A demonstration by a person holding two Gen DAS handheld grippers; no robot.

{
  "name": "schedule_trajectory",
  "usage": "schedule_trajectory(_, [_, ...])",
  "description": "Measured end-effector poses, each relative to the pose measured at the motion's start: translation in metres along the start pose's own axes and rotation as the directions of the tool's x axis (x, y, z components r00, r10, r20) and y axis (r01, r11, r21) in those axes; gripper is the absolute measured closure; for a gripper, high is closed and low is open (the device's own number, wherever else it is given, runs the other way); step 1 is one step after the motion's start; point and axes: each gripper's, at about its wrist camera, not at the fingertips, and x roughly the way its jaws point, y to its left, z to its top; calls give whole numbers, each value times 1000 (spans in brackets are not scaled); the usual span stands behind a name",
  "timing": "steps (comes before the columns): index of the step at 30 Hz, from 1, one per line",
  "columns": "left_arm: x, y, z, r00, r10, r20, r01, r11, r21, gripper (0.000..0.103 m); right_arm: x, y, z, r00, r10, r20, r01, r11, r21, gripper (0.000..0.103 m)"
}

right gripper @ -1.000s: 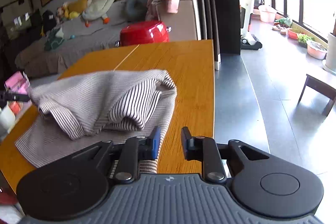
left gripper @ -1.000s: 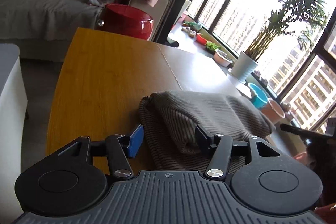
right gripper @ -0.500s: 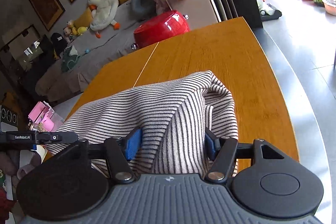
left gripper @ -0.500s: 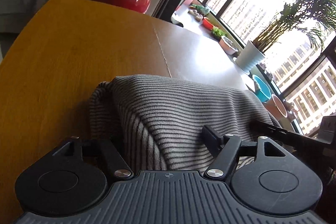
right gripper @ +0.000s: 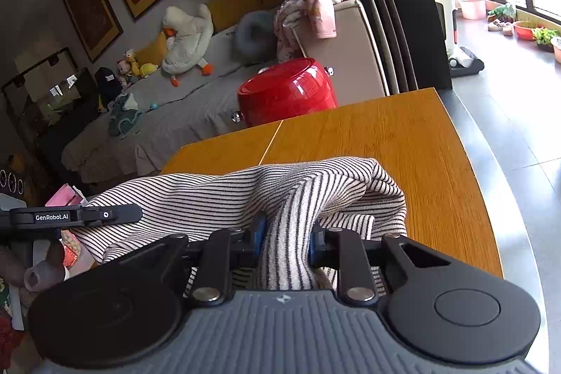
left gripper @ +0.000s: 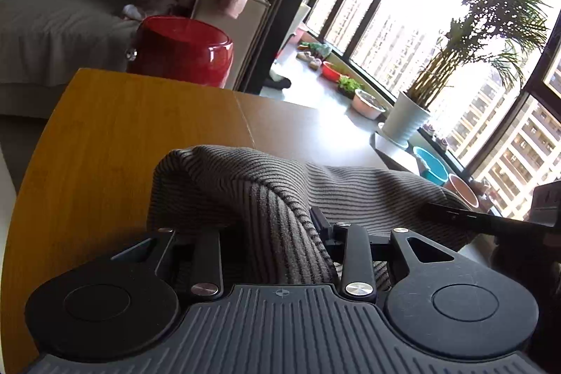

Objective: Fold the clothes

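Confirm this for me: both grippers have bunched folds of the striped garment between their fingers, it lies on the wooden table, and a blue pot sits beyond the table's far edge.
One detail is wrong: the pot is red, not blue, as the right wrist view shows. The rest stands: the left gripper and right gripper are closing on folds of the striped garment on the wooden table.

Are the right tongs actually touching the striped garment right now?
Touching. In the right wrist view the right tongs are closing with a bunched fold of the striped garment squeezed between both blue pads.
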Motion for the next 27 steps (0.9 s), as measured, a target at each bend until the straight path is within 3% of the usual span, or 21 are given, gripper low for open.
schedule_trajectory(3, [1,-5,-20,1000,20,-18,-20,999,42,67,-19,-4,-12,1000,16,-4,-16,1000,27,81])
schedule_trajectory(6, [19,6,-32,995,96,-41,-93,993,68,66,-18,-7,-26,1000,-18,-18,19,1000,9,81])
schedule_trajectory(9, [26,22,-37,994,110,-17,-109,992,58,57,-4,-11,-42,997,-69,-39,68,997,-27,75])
schedule_trajectory(12, [12,25,-34,989,145,14,-145,989,35,47,-1,-7,-53,996,-85,2,85,991,-99,71])
schedule_trajectory(16, [-13,10,-29,969,210,128,-215,976,25,44,-3,-4,-57,996,-85,9,85,988,-131,38])
schedule_trajectory(18, [-26,-7,-27,968,152,199,-162,986,33,30,-2,-6,-57,997,-79,2,79,990,-113,38])
schedule_trajectory(20, [-31,-26,-28,974,48,220,-61,997,54,8,-1,-8,-57,997,-80,11,81,993,-84,38])
schedule_trajectory(22, [-19,-37,-35,988,-45,148,33,996,77,7,0,-8,-57,996,-87,25,88,994,-58,37])
schedule_trajectory(23, [-8,-39,-42,994,-50,99,42,996,77,7,0,-8,-58,996,-88,28,90,995,-52,36])
schedule_trajectory(25, [15,-39,-56,1000,-16,16,14,997,72,7,-1,-8,-58,996,-89,33,90,995,-47,34])
schedule_trajectory(27, [26,-39,-69,998,12,54,-18,993,117,5,-3,-9,-59,997,-70,43,71,997,-40,30])
